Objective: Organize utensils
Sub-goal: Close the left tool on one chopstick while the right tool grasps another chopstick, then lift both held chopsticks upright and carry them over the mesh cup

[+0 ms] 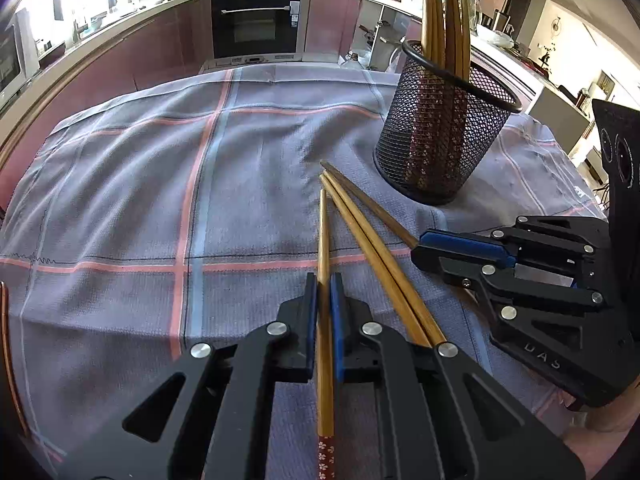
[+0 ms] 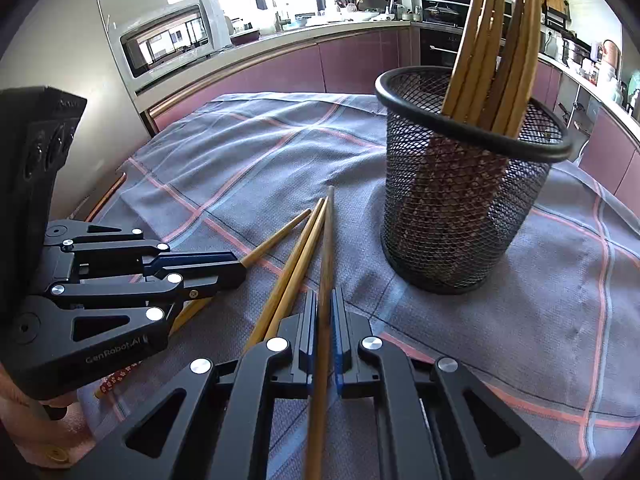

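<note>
On the table, toward 2 o'clock of the left wrist view: a black mesh holder (image 1: 442, 132) stands upright on the checked cloth (image 1: 160, 200), with several wooden chopsticks (image 1: 444, 20) standing in it, tips up, leaning toward the 1 o'clock side of the rim
Left hand-held gripper (image 1: 324, 300): pressed together on a single chopstick (image 1: 323, 232); the stick runs from 6 o'clock straight up to 12 o'clock between the blue pads, its red flower-patterned end at the bottom edge, its thin tip resting forward over the cloth
Right hand-held gripper (image 2: 325, 312): clamped on another chopstick (image 2: 328, 240), a darker brown one, which passes between its pads and points toward 12 o'clock in the right wrist view, tip ending just short of the holder's base
Loose pair (image 1: 376, 256): two chopsticks lie side by side and touching on the cloth, between the two gripped sticks; in the left wrist view they slant from 5 o'clock up to 11 o'clock
Tips: all four tips gather close together on the cloth, near the holder's foot at its 8 o'clock side, not touching it
Holder from the right wrist view (image 2: 464, 200): at 2 o'clock, near the gripped stick
Cloth: grey with pink and pale blue stripes, covering the table
Background: kitchen counters, a built-in oven (image 1: 256, 24) at 12 o'clock
</note>
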